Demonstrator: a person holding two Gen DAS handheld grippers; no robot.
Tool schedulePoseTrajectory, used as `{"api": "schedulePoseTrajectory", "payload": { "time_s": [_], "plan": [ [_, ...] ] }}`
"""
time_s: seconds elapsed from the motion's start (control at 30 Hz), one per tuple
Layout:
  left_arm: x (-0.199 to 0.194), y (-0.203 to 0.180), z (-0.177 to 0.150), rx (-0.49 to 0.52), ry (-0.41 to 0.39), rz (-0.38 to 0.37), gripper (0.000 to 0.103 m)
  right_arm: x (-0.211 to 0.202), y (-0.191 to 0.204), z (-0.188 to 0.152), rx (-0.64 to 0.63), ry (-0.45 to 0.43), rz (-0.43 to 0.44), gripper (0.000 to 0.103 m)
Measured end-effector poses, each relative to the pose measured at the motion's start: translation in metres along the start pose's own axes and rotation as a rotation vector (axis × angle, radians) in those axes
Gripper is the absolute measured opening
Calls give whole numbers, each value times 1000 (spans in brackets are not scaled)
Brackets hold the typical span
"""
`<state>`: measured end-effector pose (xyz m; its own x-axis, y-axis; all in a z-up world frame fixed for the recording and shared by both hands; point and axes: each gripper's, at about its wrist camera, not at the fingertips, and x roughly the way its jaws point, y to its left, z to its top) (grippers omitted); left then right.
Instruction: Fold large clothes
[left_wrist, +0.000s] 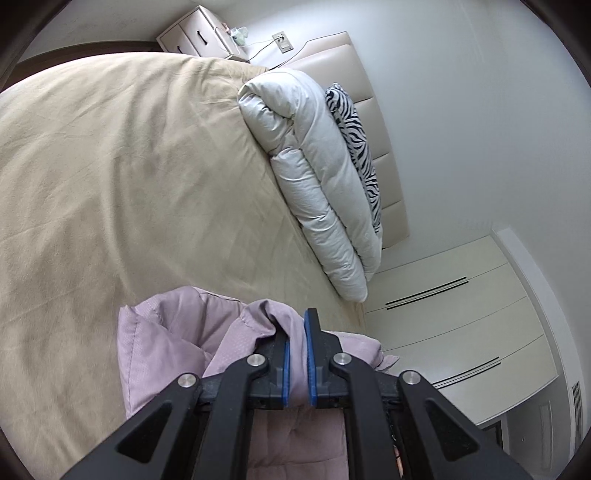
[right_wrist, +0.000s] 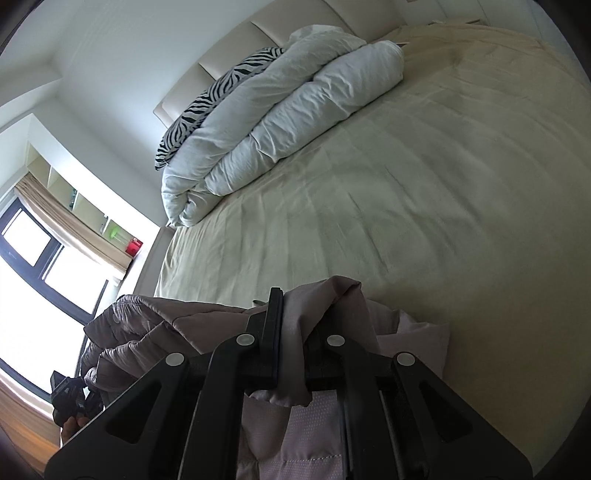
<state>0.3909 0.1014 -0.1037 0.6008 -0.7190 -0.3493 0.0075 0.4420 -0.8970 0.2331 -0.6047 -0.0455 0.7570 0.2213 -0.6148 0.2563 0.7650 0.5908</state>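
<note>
We're looking at the bed (left_wrist: 110, 166) first, covered in a tan sheet, with a rolled white duvet (left_wrist: 317, 184) lying along the padded headboard (left_wrist: 373, 122) and a zebra-print pillow (left_wrist: 354, 136) wedged between them. Our lilac quilted jacket (left_wrist: 166, 339) is hanging bunched over the near edge of the bed. The left hand-held gripper (left_wrist: 296, 332) is pinching a fold of it, blue pads nearly together. The right hand-held gripper (right_wrist: 295, 317) is clamping another fold. No readable labels or writing anywhere.
</note>
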Motion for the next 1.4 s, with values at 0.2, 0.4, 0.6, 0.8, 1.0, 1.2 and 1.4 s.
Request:
{"api": "schedulePoseTrajectory", "payload": {
  "time_s": [0.2, 0.4, 0.6, 0.8, 1.0, 1.2, 1.4],
  "plan": [
    [33, 31, 0, -28, 36, 86, 24, 75, -38, -6, 92, 150, 5, 13],
    [-3, 2, -12, 50, -51, 83, 82, 72, -66, -9, 206, 128, 174, 30],
    [-2, -83, -55, 420, -51, 198, 82, 23, -42, -19, 122, 67, 150, 99],
    [61, -130, -122, 814, -24, 395, 82, -8, 60, -53, -259, 53, -5, 83],
    [130, -117, -132, 917, 58, 598, 81, 46, 117, -86, -417, 161, -110, 58],
    [160, -81, -119, 843, 136, 630, 86, 104, 96, -92, -393, 212, -192, 58],
    [180, -63, -115, 825, 154, 657, 90, 130, 96, -99, -473, 245, -256, 60]
  ]
}}
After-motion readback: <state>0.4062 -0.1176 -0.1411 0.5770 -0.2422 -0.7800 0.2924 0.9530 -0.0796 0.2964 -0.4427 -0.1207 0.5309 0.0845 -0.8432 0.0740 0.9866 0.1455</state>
